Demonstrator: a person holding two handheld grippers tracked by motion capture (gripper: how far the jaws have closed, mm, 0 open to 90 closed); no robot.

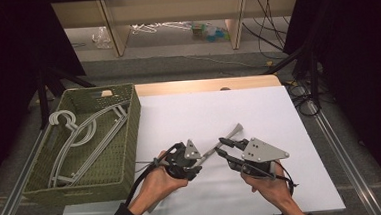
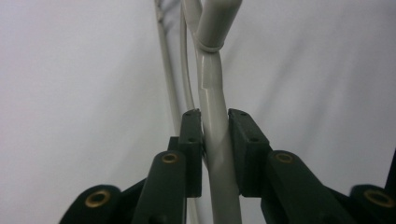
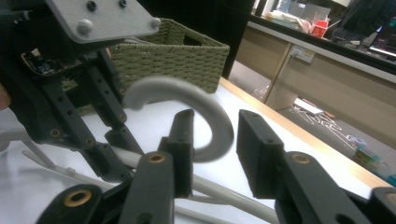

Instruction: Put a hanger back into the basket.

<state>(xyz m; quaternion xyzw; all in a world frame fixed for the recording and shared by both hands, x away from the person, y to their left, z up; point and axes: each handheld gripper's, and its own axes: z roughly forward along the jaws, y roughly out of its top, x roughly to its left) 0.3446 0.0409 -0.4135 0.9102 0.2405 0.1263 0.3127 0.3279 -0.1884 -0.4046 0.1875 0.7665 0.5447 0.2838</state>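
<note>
White sheeting covers the surface [image 1: 258, 108] we work on, with a green woven basket [image 1: 130, 136] at its left edge holding several grey plastic hangers [image 1: 87, 136]. Beyond the far edge we see a wooden shelf unit [image 1: 172, 8] and loose cables on the floor.

Between our two hands one more grey hanger [image 1: 229, 135] lies near the middle of the sheet. Our left gripper [image 2: 215, 128] has its jaws closed tight on the hanger's stem, just below the collar where the hook begins; the grey rod fills the narrow gap between them. Our right gripper [image 3: 215, 126] holds its jaws partly open, and the curved hook [image 3: 187, 100] sits in the gap between them, though we cannot tell whether either jaw touches it. In the right gripper view the left gripper stands just beside, to the left.
</note>
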